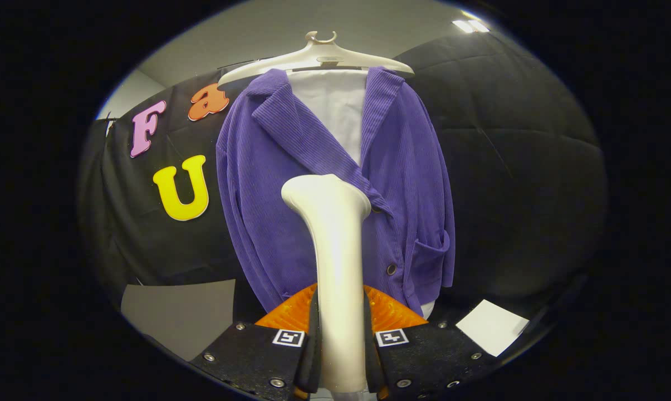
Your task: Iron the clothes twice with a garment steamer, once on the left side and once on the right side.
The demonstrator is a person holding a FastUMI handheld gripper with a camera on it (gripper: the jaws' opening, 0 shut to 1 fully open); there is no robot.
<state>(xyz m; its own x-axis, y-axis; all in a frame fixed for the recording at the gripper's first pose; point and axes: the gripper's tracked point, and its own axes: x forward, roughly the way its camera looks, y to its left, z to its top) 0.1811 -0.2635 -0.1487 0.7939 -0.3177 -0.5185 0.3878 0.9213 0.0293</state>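
The jacket (335, 189) is hung on a hanger (316, 55) against the booth wall, its front turned toward the camera, with a pale lining or shirt seen at the open collar; a button line runs down the middle and a patch pocket (430, 248) sits low on one panel. The steamer (335, 267) is held upright by its handle, which is clamped between both fingers of the gripper (339, 342), closed firmly on it; its flared head stands at about mid-chest of the jacket, just where the lapels meet, near the centre line and not clearly over either panel. Whether the head touches the cloth cannot be told, since it is seen from behind. For the step in hand, judged to be the start of a pass, the head is best shifted off the centre onto one panel, kept facing flat to the fabric, and drawn in one slow, straight stroke along that side, clear of the buttons (391, 269) and the pocket edge, where it could snag; the grip is best kept steady so that the handle is not allowed to twist. Two pale sheets (491, 326) are seen low down, either side of the fingers
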